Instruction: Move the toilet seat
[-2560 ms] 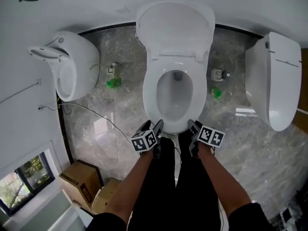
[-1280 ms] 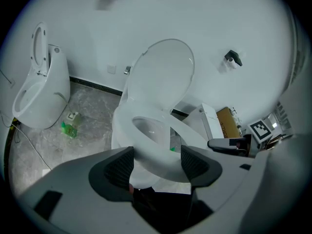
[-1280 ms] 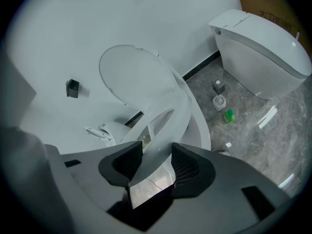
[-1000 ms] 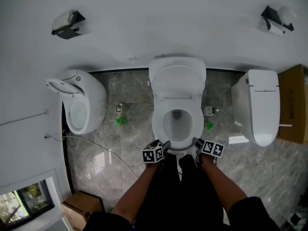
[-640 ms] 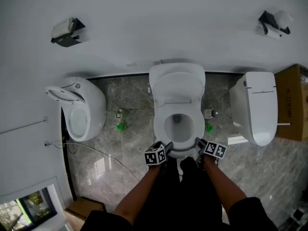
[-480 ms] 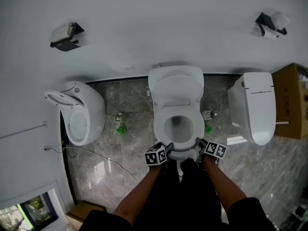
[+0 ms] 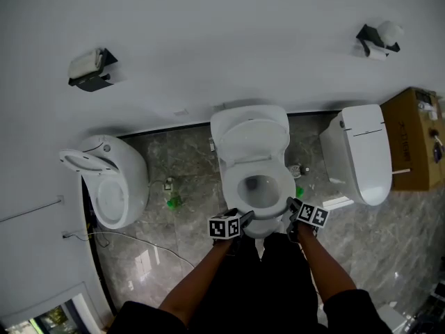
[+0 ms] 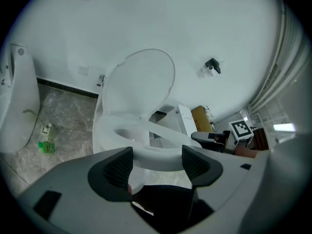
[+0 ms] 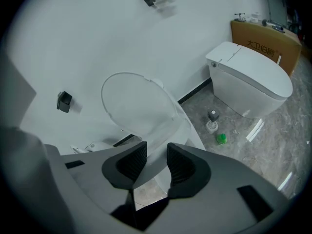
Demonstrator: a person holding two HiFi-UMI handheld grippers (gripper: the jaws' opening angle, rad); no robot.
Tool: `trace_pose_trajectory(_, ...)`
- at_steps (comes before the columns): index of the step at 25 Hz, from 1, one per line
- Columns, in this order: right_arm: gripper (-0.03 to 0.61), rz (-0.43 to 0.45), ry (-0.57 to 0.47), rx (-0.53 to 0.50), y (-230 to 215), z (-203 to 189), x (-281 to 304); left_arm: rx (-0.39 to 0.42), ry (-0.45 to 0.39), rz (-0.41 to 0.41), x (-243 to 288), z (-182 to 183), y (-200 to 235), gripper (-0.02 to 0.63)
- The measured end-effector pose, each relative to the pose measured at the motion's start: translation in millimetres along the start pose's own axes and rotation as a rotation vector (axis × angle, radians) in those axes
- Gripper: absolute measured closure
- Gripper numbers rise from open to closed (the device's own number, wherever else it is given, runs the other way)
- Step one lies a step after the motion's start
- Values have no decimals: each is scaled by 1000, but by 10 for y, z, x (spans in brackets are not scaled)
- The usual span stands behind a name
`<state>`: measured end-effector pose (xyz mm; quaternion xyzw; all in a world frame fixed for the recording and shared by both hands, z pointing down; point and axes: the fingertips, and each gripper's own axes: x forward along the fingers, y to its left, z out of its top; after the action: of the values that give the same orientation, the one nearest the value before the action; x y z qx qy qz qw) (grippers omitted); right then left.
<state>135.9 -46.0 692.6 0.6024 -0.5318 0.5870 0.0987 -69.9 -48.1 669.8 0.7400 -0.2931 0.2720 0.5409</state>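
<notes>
The middle toilet has its lid [image 7: 252, 139] standing up against the wall. Its white seat ring [image 7: 240, 184] sits over the bowl. My left gripper [image 7: 245, 218] is at the ring's front left and stands wide open. The seat's front edge [image 8: 161, 156] lies between its pads [image 8: 119, 167] with room on both sides. At the front right, my right gripper [image 7: 292, 207] has its jaws closing. The seat's rim [image 9: 183, 123] runs into the narrow gap of the right gripper [image 9: 156, 161], and I see no firm press of the pads on it.
A second toilet [image 7: 104, 179] with its seat up stands to the left, and a closed one [image 7: 361, 152] to the right beside a cardboard box [image 7: 417, 138]. Green bottles [image 7: 174, 202] and a cable [image 7: 139, 245] lie on the marble floor. The person's legs fill the foreground.
The head view has risen and tilted, so the toilet looks smaller and more wall shows. Both grippers have stayed at the seat's front edge.
</notes>
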Motion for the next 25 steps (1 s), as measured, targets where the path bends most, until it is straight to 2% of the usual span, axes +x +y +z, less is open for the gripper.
trace_pose_trajectory(5,440,8,-75,51,41,127,-7,29,-19,-14,-7,143,-19,290)
trace_pose_trajectory(12,441,31,-82,51,69,191,-4,18,-80,1,-14,210,-26,286)
trace_pose_trajectory(14,440,24,-77,42,69,206,-6,60,-91,13,-10,249,-47,287)
trace_pose_trajectory(17,440,-3,-64,34,44,202,11,197,-92,44,53,385,-144,289)
trace_pose_trajectory(18,440,-11,-64,47,20,176,18,204,-94,42,88,435,-199,289)
trace_pose_trajectory(22,440,-15,-70,163,-110,-3,7,183,-115,38,114,491,-355,288)
trace_pose_trajectory(25,441,-3,-70,170,-127,13,-1,163,-108,70,42,366,-284,288)
